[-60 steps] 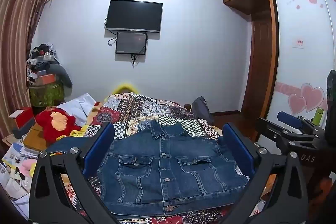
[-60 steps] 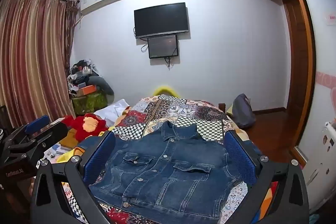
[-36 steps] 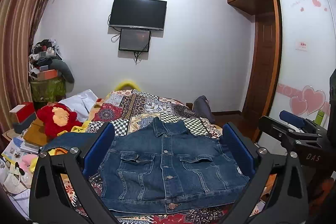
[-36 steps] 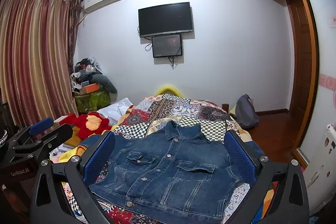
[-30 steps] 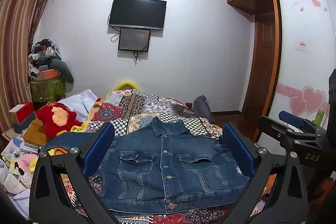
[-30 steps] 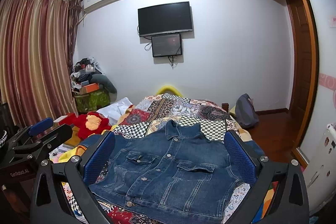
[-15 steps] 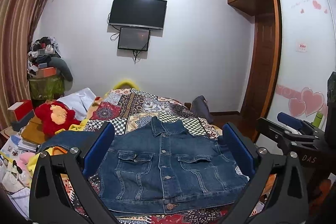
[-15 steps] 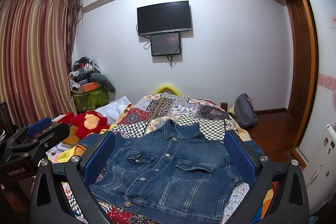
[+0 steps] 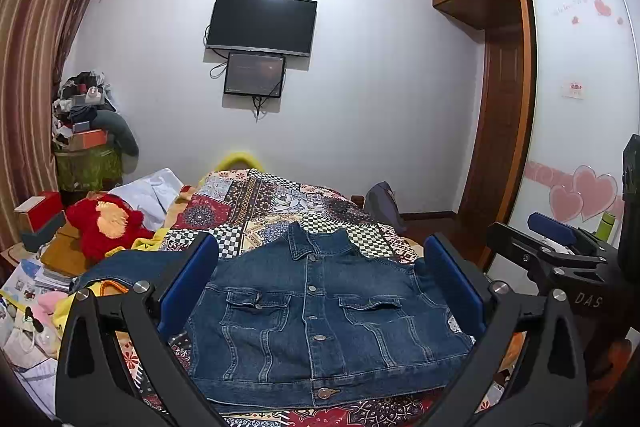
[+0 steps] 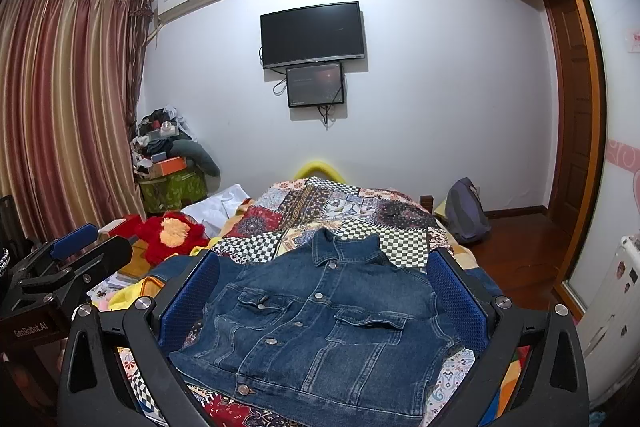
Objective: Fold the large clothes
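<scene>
**A:** Left wrist view: denim jacket (image 9: 320,311) lies flat on the bed, front up, buttoned, collar pointing at the far wall. One sleeve runs off to the left over a yellow cloth (image 9: 80,301).

**B:** Grippers?

**A:** Left gripper (image 9: 322,285) has its fingers spread wide, nothing between the blue pads (image 9: 188,283). It hangs above the near end of the jacket, not touching. Right gripper (image 10: 324,297) is the same: wide apart, empty, over the jacket.

**B:** Do they see each other?

**A:** Yes. Each shows up at the edge of the other's view, side by side.

**B:** Around the jacket?

**A:** Patchwork quilt (image 9: 280,199) under it. Red plush toy (image 9: 106,223) at the left edge of the bed, backpack (image 10: 466,211) on the floor at the right. TV (image 10: 313,34) on the far wall with a small screen (image 10: 316,85) just below, curtains (image 10: 60,115) left.
</scene>
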The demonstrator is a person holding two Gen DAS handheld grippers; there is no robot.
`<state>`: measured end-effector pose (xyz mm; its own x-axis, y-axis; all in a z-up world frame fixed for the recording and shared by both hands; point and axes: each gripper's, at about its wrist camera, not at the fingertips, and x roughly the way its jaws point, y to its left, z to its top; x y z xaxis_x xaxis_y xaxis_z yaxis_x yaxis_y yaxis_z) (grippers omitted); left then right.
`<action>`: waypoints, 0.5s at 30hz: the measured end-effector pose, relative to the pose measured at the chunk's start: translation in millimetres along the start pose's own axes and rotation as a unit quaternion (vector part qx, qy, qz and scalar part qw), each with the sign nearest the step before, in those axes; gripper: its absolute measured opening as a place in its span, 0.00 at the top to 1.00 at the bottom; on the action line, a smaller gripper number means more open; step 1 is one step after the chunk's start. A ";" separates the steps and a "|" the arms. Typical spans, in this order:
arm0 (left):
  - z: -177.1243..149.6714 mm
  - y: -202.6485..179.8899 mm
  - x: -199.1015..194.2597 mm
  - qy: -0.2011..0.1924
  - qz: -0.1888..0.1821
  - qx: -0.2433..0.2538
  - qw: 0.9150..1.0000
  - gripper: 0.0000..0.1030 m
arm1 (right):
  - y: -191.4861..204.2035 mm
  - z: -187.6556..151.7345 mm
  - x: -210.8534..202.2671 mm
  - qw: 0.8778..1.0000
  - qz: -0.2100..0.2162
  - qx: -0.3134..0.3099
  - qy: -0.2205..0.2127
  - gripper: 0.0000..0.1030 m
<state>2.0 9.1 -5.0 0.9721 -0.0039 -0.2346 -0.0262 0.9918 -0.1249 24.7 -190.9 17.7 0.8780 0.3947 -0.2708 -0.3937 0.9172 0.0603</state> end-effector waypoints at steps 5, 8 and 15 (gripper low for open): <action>0.0 0.8 -0.1 -0.001 0.000 0.000 1.000 0.00 | 0.1 0.3 0.0 1.000 0.000 0.000 0.000 0.00; 0.2 0.6 -0.3 -0.001 0.000 0.000 1.000 0.00 | 0.3 0.9 -0.1 1.000 0.000 -0.001 0.000 0.00; -0.1 0.8 -0.8 -0.001 -0.001 -0.001 1.000 0.00 | 0.3 0.3 0.0 1.000 -0.001 -0.001 0.000 0.00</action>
<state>1.1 9.8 -5.0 0.9728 -0.0047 -0.2315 -0.0254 0.9916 -0.1269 24.7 -190.6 18.0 0.8787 0.3932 -0.2706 -0.3930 0.9177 0.0573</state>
